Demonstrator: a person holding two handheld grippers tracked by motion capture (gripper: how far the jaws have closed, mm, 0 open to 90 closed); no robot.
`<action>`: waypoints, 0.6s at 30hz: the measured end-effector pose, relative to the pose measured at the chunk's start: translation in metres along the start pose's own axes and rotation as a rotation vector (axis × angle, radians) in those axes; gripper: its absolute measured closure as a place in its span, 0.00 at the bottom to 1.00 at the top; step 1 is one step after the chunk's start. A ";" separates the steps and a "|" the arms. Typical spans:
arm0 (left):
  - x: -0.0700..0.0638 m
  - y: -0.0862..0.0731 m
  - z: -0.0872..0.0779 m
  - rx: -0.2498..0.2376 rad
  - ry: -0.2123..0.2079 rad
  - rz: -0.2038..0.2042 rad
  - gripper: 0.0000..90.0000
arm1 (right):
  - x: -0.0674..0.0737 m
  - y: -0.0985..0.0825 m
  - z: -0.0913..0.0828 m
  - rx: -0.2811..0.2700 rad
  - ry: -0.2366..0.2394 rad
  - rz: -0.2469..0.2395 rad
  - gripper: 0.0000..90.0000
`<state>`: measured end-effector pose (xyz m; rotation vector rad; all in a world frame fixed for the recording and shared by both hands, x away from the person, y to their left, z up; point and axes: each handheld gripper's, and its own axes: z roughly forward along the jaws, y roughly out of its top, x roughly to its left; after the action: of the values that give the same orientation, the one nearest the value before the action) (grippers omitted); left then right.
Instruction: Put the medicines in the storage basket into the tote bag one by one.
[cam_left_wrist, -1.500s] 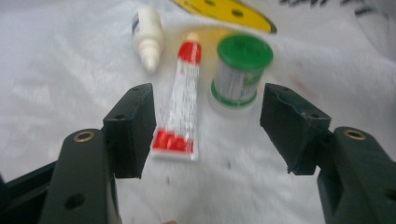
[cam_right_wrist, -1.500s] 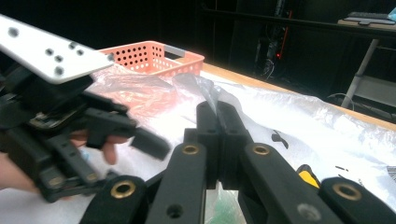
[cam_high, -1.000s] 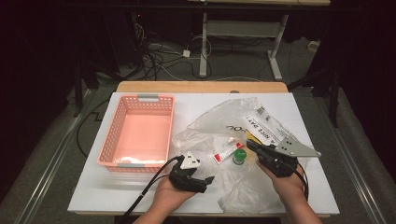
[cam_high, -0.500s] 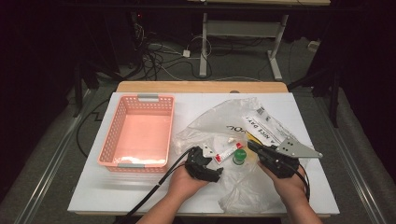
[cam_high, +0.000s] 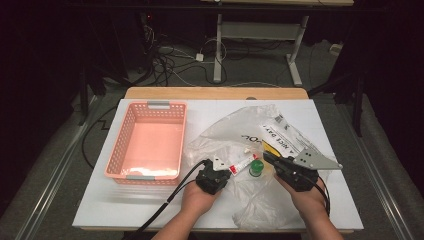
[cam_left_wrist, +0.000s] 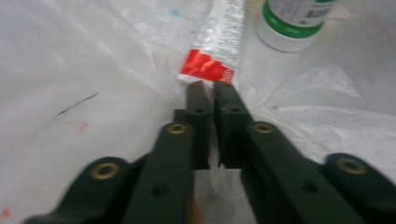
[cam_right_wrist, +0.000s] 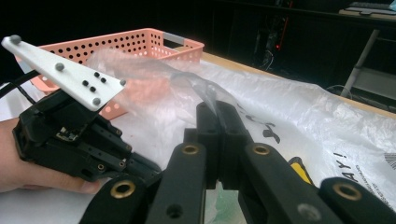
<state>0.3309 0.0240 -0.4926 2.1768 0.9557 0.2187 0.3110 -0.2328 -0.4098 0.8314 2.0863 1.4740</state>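
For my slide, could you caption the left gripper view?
Left gripper, just closed on the red end of a tube.

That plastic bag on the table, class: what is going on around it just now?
A person works at the plastic bag with a gripper in each hand. The right gripper is shut on a pinched fold of the bag's film and holds it raised. The left gripper has just been closing; its jaws now stand shut at the red end of a tube lying inside the bag, though whether they grip it is unclear. A green-capped bottle lies beside the tube. The pink basket stands to the left.
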 end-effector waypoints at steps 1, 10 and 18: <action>0.000 0.000 0.000 -0.002 -0.005 -0.003 0.97 | 0.000 0.000 0.000 0.001 0.000 -0.002 1.00; 0.004 -0.005 -0.009 -0.080 -0.031 -0.019 0.98 | -0.001 0.000 -0.004 -0.008 -0.002 0.009 1.00; 0.006 -0.005 -0.034 -0.229 -0.027 -0.007 0.98 | -0.004 0.000 -0.006 -0.014 -0.012 0.010 1.00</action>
<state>0.3181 0.0495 -0.4732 1.9617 0.8775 0.2812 0.3100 -0.2394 -0.4079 0.8444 2.0636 1.4838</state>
